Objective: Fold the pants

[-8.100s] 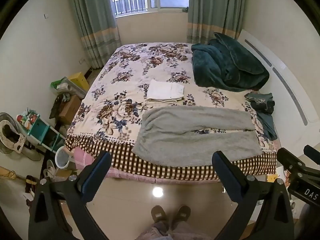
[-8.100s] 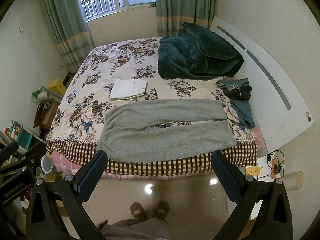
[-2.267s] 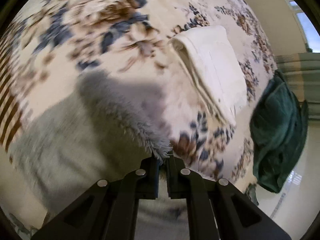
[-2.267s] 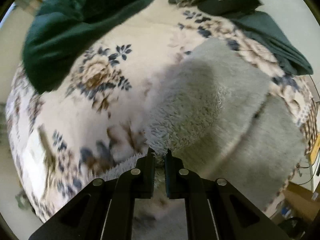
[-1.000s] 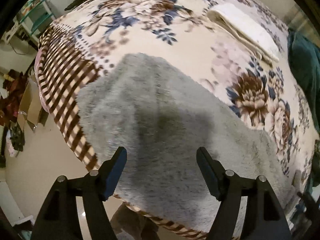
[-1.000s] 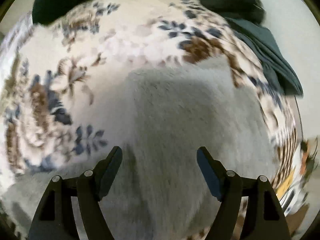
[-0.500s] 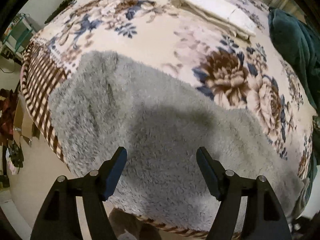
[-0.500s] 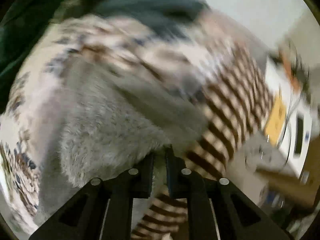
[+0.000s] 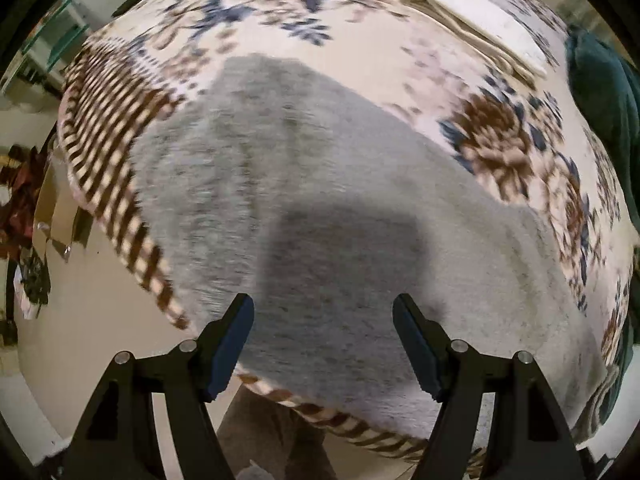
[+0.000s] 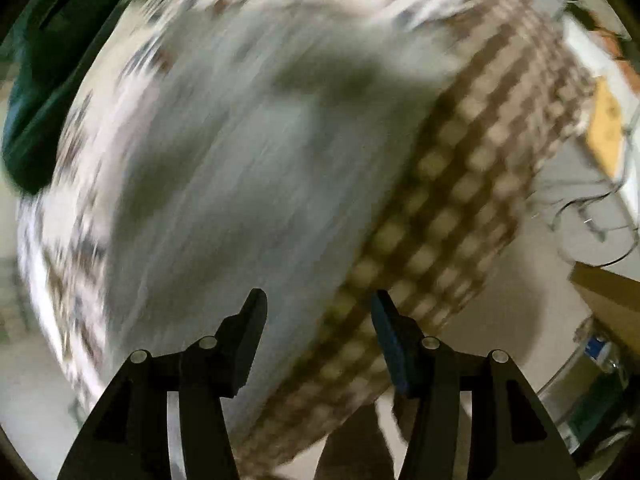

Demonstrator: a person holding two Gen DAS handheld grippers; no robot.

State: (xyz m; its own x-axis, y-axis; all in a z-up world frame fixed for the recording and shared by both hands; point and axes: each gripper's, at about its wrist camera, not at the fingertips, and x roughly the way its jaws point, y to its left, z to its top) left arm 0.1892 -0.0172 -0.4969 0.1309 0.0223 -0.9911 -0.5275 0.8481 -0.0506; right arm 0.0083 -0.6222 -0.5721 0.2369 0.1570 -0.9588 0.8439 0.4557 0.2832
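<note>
- Gray pants [image 9: 320,208] lie flat along the bed's [image 9: 400,80] near edge.
- Left gripper [image 9: 323,344] — spread wide, empty — hovers over them.
- Right gripper [image 10: 318,336] also released; its view is blurred.

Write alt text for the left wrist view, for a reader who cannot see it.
Fuzzy grey pants lie flat on a floral bedspread near the bed's checked edge, with the open left hand-held gripper above them, holding nothing. A folded cream cloth lies farther back and a dark green blanket at the right edge. The picture is somewhat motion-blurred.
</note>
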